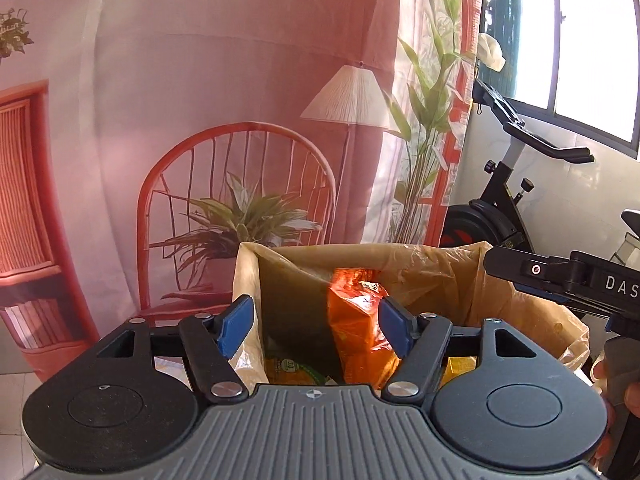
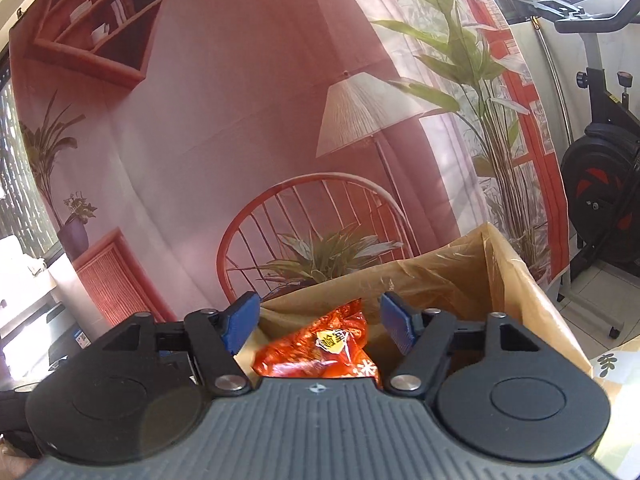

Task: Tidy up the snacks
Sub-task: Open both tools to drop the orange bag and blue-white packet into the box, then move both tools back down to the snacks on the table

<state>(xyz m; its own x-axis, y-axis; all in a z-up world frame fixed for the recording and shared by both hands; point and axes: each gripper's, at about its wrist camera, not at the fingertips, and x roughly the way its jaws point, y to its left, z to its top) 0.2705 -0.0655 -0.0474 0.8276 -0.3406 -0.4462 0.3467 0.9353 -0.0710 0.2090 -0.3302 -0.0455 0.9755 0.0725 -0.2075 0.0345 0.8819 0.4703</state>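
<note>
Nearest the left wrist camera is the left tool (image 1: 316,330), its two blue pads spread wide with nothing pressed between them; past the gap stands an orange snack bag (image 1: 358,320), upright and crumpled inside a cardboard box (image 1: 440,268) lined with clear plastic film. The right-hand pad sits just beside the bag's edge, though whether it touches cannot be told. Low in the box at least two more packets show: a green and yellow packet (image 1: 294,372) under the orange one and a yellow packet (image 1: 460,366) to the right, both mostly hidden. The right tool (image 1: 560,280) enters from the right edge, hanging over the box's right side, with part of a hand (image 1: 622,396) below it. In the right wrist view the nearest thing is again the tool itself, the right tool (image 2: 318,328), its blue pads also standing apart and empty; beyond them lies one red-orange snack bag (image 2: 320,346) with a yellow label, resting in the same lined box (image 2: 520,280), whose tall far corner rises on the right. An exercise bike (image 2: 600,160) stands beyond, before a printed backdrop. So the count is two tools, both open, one box, and at least three packets in it. The step in hand looks like placing snacks into the box, with the orange bag apparently let go there. The next move likely calls for drawing both tools clear of the box without snagging the film, then going for another snack.
</note>
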